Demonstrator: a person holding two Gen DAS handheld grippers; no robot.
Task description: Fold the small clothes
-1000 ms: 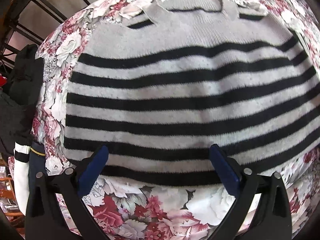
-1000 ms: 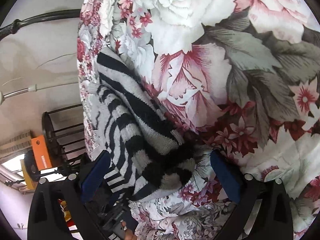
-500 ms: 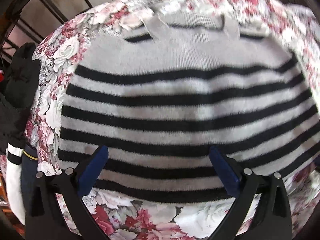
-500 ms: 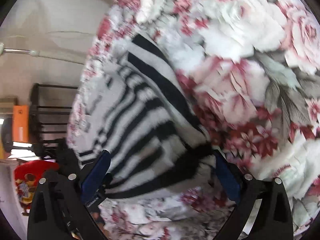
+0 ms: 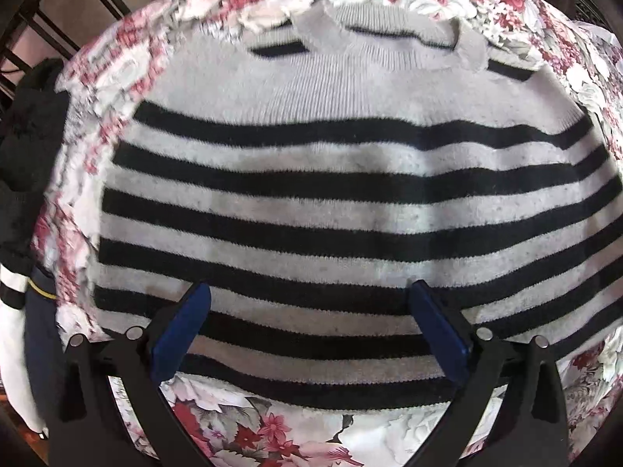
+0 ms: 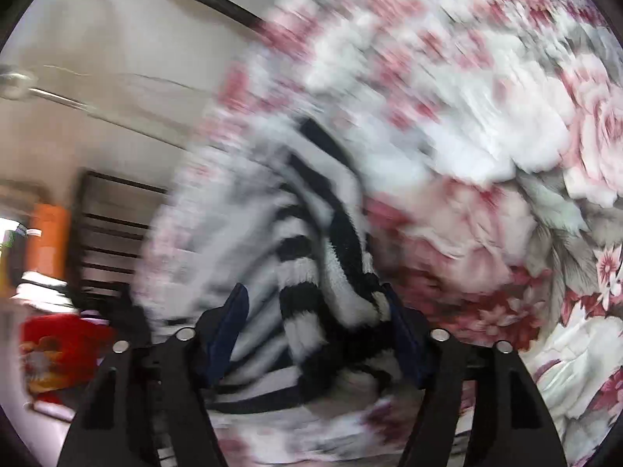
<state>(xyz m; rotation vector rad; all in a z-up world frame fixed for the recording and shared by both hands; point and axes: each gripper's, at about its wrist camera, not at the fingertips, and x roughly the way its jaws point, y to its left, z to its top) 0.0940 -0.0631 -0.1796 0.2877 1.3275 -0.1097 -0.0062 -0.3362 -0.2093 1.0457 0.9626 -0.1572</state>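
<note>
A small grey sweater with black stripes [image 5: 311, 179] lies flat on a floral cloth [image 5: 272, 439], neckline at the far side. My left gripper [image 5: 311, 319] is open and empty, hovering over the sweater's near hem. In the right wrist view, which is blurred, my right gripper [image 6: 315, 323] has its blue pads on either side of a bunched fold of the sweater [image 6: 331, 264], partly closed. I cannot tell whether the pads pinch the fold.
Dark clothes [image 5: 27, 148] and a white-cuffed garment [image 5: 15, 311] hang off the left edge of the floral surface. A black metal rack [image 6: 113, 233], an orange box [image 6: 46, 241] and a red object [image 6: 58, 354] stand beyond the cloth.
My left gripper has moved forward over the sweater's hem. My right gripper has swung over the bunched sweater edge and its jaws have narrowed around it.
</note>
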